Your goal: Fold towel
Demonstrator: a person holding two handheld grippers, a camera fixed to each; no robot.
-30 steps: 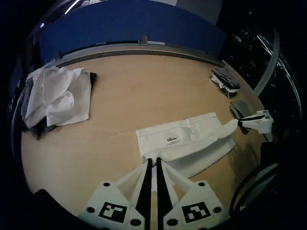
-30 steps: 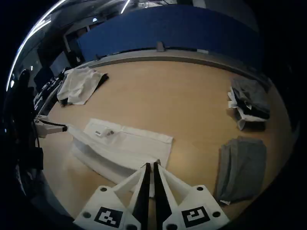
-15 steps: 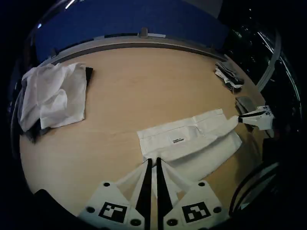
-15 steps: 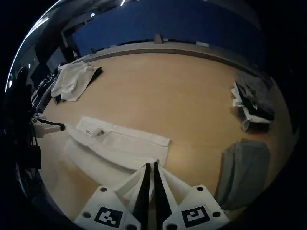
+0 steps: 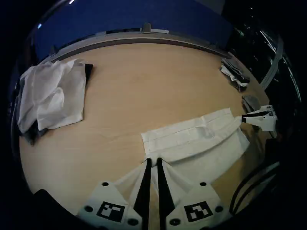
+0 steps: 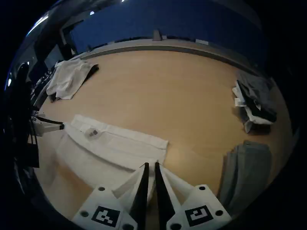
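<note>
A white towel (image 5: 199, 140) lies partly doubled over on the wooden table (image 5: 146, 84). My left gripper (image 5: 152, 161) is shut on the towel's near-left corner, with cloth between the fingertips. In the left gripper view the right gripper (image 5: 244, 118) pinches the far right corner of the same lifted edge. In the right gripper view the towel (image 6: 111, 147) spreads to the left, and my right gripper (image 6: 149, 165) is shut on its corner. The left gripper (image 6: 61, 124) holds the other corner at the far left. A small label (image 6: 93, 133) shows on the towel.
A heap of white cloths (image 5: 53, 94) (image 6: 71, 76) sits at the table's left rear. Folded grey towels (image 6: 245, 168) and a mixed dark and white stack (image 6: 255, 103) lie on the right. A blue partition (image 5: 134, 19) borders the far edge.
Both grippers have carried the held edge forward over the towel. The top layer reaches farther, and the label seen earlier in the left gripper view is now covered.
</note>
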